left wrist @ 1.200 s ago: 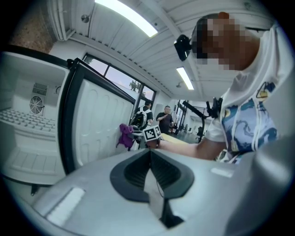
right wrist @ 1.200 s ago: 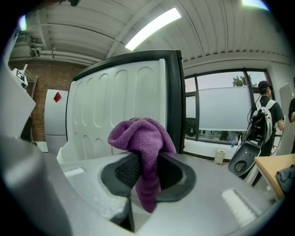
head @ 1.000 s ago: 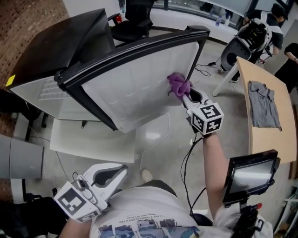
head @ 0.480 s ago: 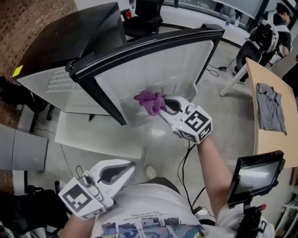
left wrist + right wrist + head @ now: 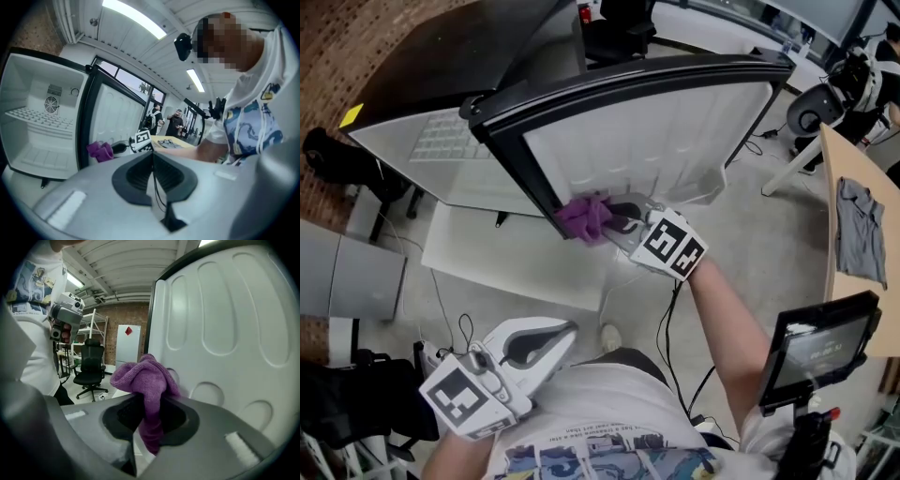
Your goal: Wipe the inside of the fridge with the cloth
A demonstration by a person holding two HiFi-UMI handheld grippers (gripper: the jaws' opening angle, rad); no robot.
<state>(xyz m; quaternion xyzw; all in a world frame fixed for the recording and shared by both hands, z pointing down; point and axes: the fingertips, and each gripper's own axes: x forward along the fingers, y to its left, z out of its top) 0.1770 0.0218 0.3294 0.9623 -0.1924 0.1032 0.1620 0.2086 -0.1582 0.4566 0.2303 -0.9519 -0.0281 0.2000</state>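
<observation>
The small fridge stands open, and its door's white inner liner [image 5: 666,141] with a black frame faces me. A purple cloth [image 5: 586,217] is pressed against the liner's lower left corner, next to the black frame. My right gripper [image 5: 612,221] is shut on the cloth [image 5: 145,376], which bulges out above the jaws close to the moulded liner [image 5: 225,324]. My left gripper [image 5: 555,339] hangs low by my body, shut with nothing in it. In the left gripper view, the fridge cavity [image 5: 42,126] with its wire shelf shows at left, and the cloth [image 5: 100,150] beside the door.
A wooden table [image 5: 839,178] with a grey shirt [image 5: 861,234] stands at the right. A screen on a stand [image 5: 820,352] sits at the lower right. Cables [image 5: 623,281] trail over the floor below the door. Office chairs and people are at the back.
My right gripper has carried the cloth from the liner's upper right down and left across the door to its lower left corner. The left gripper has barely moved.
</observation>
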